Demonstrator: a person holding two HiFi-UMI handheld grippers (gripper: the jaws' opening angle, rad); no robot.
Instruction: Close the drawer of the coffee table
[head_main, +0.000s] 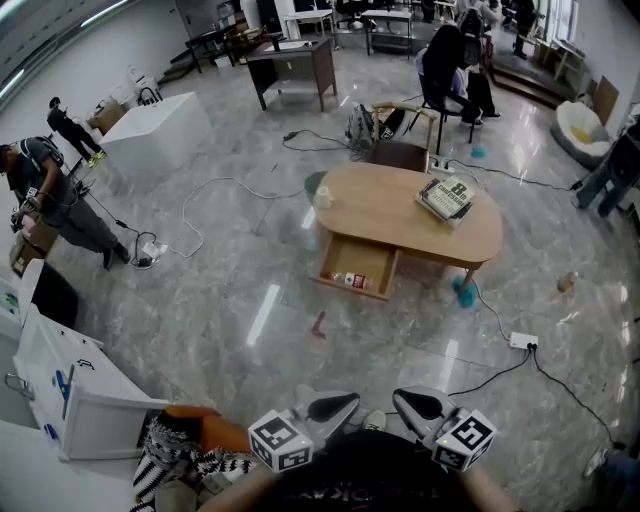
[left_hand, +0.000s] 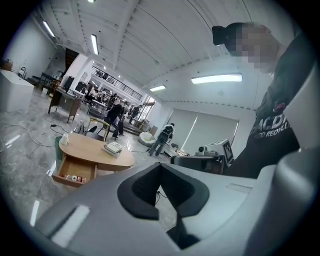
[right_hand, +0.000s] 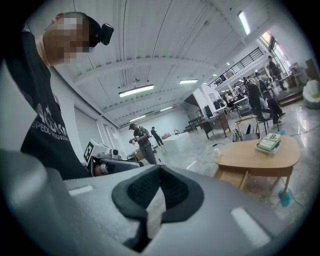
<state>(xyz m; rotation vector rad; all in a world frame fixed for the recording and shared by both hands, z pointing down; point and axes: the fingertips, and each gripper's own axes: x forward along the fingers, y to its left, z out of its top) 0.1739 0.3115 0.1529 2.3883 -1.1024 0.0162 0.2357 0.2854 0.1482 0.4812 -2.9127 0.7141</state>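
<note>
Drawer (head_main: 356, 267) pulled open under oval wooden coffee table (head_main: 385, 205), small items inside.

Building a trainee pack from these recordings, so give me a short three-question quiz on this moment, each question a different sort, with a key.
1. True or false: the drawer of the coffee table is already shut.
2. What lies on that table? A a stack of books; B a laptop; C a plate.
3. Fill in: the left gripper and right gripper both have their jaws ____.
Key: 1 false, it stands pulled out; 2 A; 3 shut, nothing between them.
</note>
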